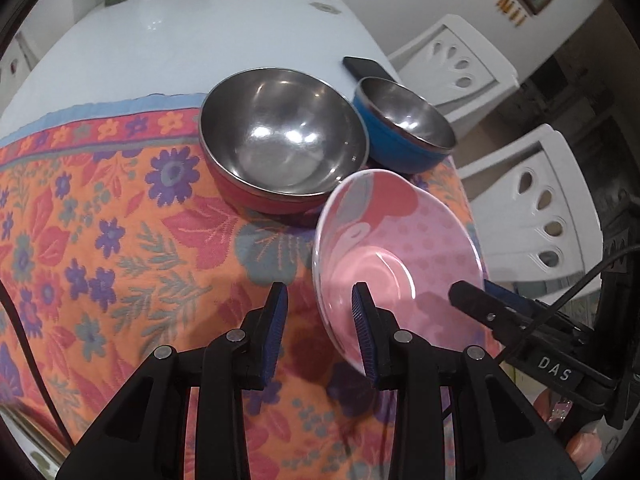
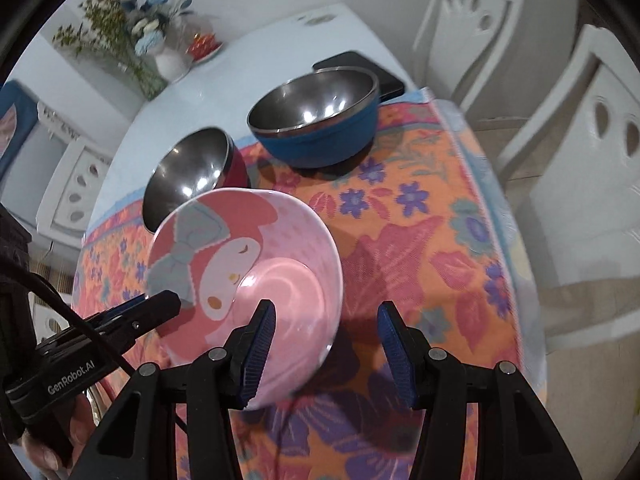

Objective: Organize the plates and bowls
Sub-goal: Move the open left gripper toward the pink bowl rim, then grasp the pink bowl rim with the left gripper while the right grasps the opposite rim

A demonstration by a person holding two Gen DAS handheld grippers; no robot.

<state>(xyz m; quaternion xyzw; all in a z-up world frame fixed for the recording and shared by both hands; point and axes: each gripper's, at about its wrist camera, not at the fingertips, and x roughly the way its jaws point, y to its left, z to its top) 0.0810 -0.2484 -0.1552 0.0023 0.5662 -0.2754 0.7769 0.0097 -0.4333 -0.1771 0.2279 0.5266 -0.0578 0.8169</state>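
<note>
A pink cartoon-print bowl is over the floral cloth near the table's front, in front of two steel-lined bowls, one with a red wall and one with a blue wall. My left gripper straddles the pink bowl's left rim, one finger inside and one outside, with a gap at the pads. On the opposite rim my right gripper straddles the wall the same way, jaws wide and not pressing. I cannot tell whether the pink bowl's base rests on the cloth.
A black phone lies behind the blue bowl. Two white chairs stand off the table's right edge. A vase of flowers and a small red dish sit at the far end.
</note>
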